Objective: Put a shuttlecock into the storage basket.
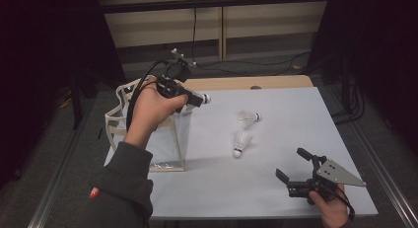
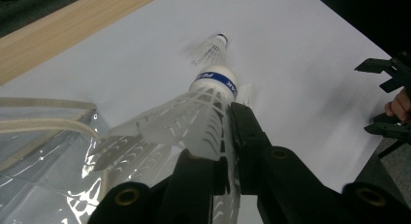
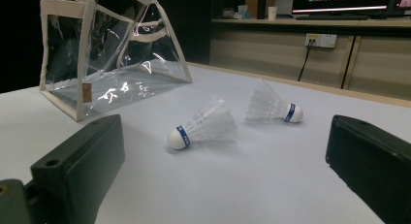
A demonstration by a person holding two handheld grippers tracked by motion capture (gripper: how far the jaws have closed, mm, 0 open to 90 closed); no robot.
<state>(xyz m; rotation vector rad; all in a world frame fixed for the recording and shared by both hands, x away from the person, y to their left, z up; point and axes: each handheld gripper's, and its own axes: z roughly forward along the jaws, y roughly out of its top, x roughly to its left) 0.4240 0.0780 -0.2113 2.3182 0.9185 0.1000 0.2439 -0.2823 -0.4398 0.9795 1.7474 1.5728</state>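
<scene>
White table [image 1: 276, 188] is carrying two loose shuttlecocks [image 1: 241, 143] while the left claw [image 1: 197, 98], clamped on a third shuttlecock [image 2: 194, 122], is hovering beside the clear bag [image 1: 167, 144], and the right claw [image 1: 292, 165] is waiting wide open, empty, so bagging looks barely begun.

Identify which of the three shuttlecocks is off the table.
The shuttlecock clamped by its skirt in the left gripper, beside the clear bag. The other two lie on their sides on the table, untouched.
</scene>
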